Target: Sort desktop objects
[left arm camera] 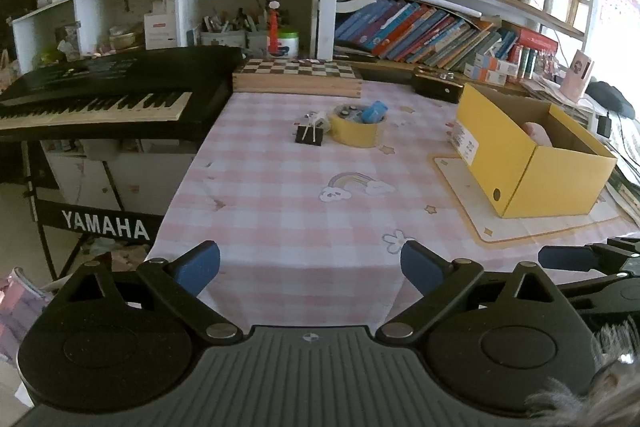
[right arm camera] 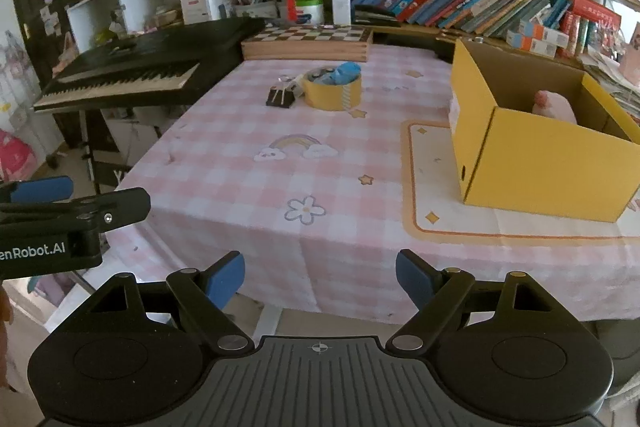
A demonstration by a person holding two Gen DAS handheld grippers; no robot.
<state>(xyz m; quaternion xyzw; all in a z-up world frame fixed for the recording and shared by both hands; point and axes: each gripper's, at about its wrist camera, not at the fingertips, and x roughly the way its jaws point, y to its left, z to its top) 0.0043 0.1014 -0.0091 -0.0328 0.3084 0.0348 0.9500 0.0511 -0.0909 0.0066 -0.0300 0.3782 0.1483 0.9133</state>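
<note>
A yellow tape roll (left arm camera: 355, 131) (right arm camera: 332, 94) stands at the far middle of the pink checked table, with a blue item (left arm camera: 374, 111) (right arm camera: 345, 72) and small bits inside it. A black binder clip (left arm camera: 309, 135) (right arm camera: 280, 98) lies just left of it. A yellow cardboard box (left arm camera: 532, 155) (right arm camera: 536, 151) sits open at the right, with a pink soft object (left arm camera: 538, 133) (right arm camera: 556, 105) inside. My left gripper (left arm camera: 310, 267) and my right gripper (right arm camera: 320, 277) are both open and empty, held over the table's near edge, far from the objects.
A black Yamaha keyboard (left arm camera: 104, 95) (right arm camera: 132, 71) stands left of the table. A chessboard box (left arm camera: 298, 77) (right arm camera: 306, 43) lies at the back edge. Bookshelves (left arm camera: 440, 31) fill the back. A cream mat (right arm camera: 448, 219) lies under the box. A small black box (left arm camera: 438, 87) sits behind it.
</note>
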